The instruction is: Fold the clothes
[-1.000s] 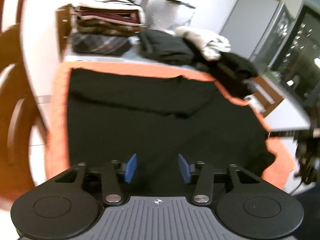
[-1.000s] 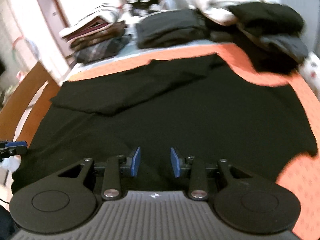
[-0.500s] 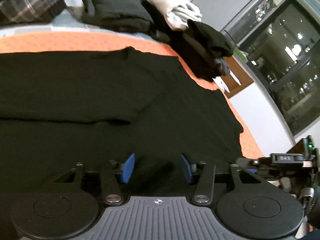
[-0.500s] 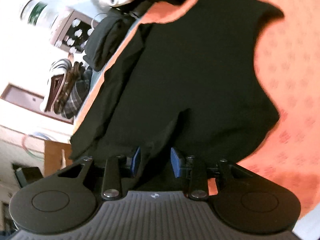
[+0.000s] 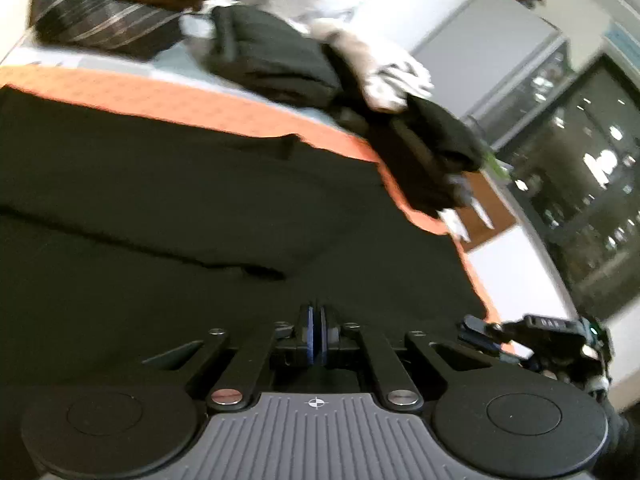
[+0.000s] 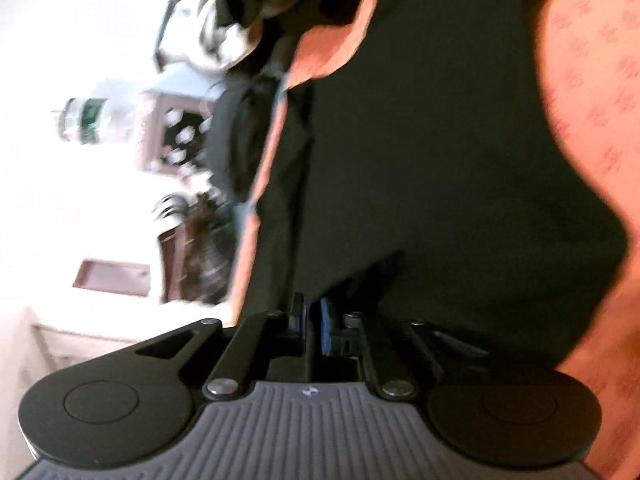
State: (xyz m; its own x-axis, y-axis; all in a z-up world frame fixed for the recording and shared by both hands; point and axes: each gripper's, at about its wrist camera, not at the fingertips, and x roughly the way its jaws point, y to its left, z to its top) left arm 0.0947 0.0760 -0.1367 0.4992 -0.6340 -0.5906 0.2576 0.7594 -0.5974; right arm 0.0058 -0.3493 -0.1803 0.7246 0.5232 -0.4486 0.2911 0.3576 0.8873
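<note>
Since half a second ago both my tongs have closed: left gripper [image 5: 316,334] pads now pinched together on the near hem of the black garment [image 5: 200,200], right gripper [image 6: 311,330] nearly shut on the same cloth [image 6: 420,140], a thin fold between its pads. Garment lies spread flat on the orange cloth [image 5: 180,100], long axis running across the left view, a folded-over flap along its far side. Behind it, folded dark clothes [image 5: 272,56] and a striped stack [image 5: 104,28]. Dark glass cabinet [image 5: 580,168] at right. Right view rolled sideways, blurred.
</note>
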